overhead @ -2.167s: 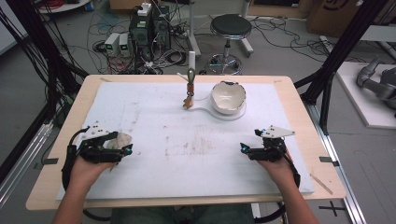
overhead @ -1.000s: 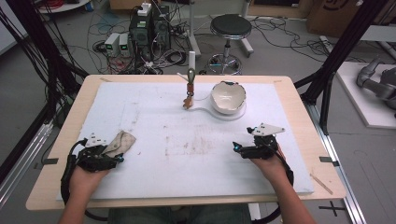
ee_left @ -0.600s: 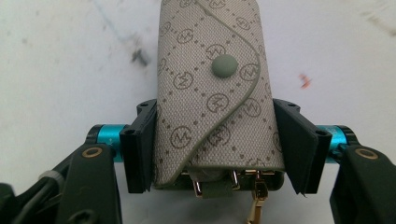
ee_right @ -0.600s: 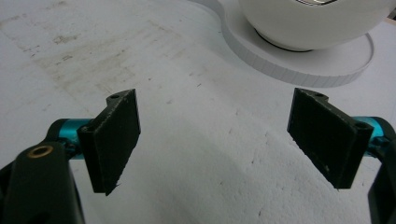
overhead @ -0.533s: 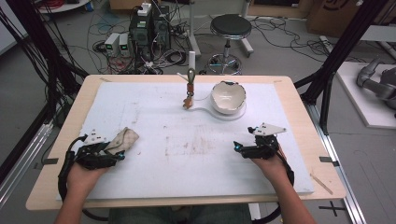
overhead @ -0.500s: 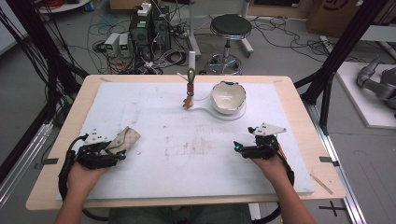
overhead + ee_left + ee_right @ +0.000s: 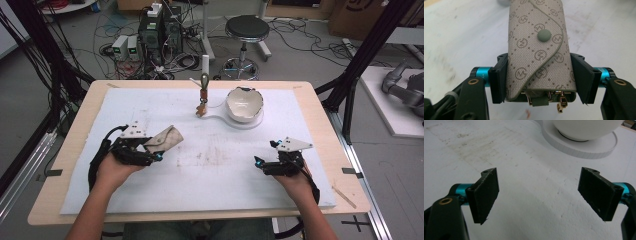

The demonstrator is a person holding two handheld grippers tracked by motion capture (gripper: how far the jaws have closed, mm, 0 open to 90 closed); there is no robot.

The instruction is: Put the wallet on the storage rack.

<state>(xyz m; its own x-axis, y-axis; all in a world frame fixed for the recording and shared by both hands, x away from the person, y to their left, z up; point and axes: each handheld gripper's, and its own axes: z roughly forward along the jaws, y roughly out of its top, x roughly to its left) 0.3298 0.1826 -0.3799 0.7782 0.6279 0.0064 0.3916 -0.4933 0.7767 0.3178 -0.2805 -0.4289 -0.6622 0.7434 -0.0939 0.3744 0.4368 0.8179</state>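
The key pouch (image 7: 537,50) sits between the jaws of the left tongs (image 7: 540,80), whose pads press on both of its long sides, so it is gripped, with its snapped flap facing up and its far end sticking out well beyond the tips; the jaws have just closed a little further on it. In the high view the left tongs (image 7: 150,150) carry the pouch (image 7: 164,139) just above the white mat (image 7: 210,165). The right tongs (image 7: 541,195) stand open with nothing between the jaws, resting low over the mat, with a white bowl (image 7: 581,127) on its round stand (image 7: 584,147) ahead of them. The risk I see is a slip: the pads hold only the near end of the pouch, so a quick swing or a slackened squeeze could let the long free end tip down and pull it out. The metal hooks (image 7: 560,103) dangling at the open near end could also snag on a jaw or on the mat if the pouch is lowered carelessly. The fabric bears a repeated printed monogram in small circles, which looks like an "M"; I can read no other writing.
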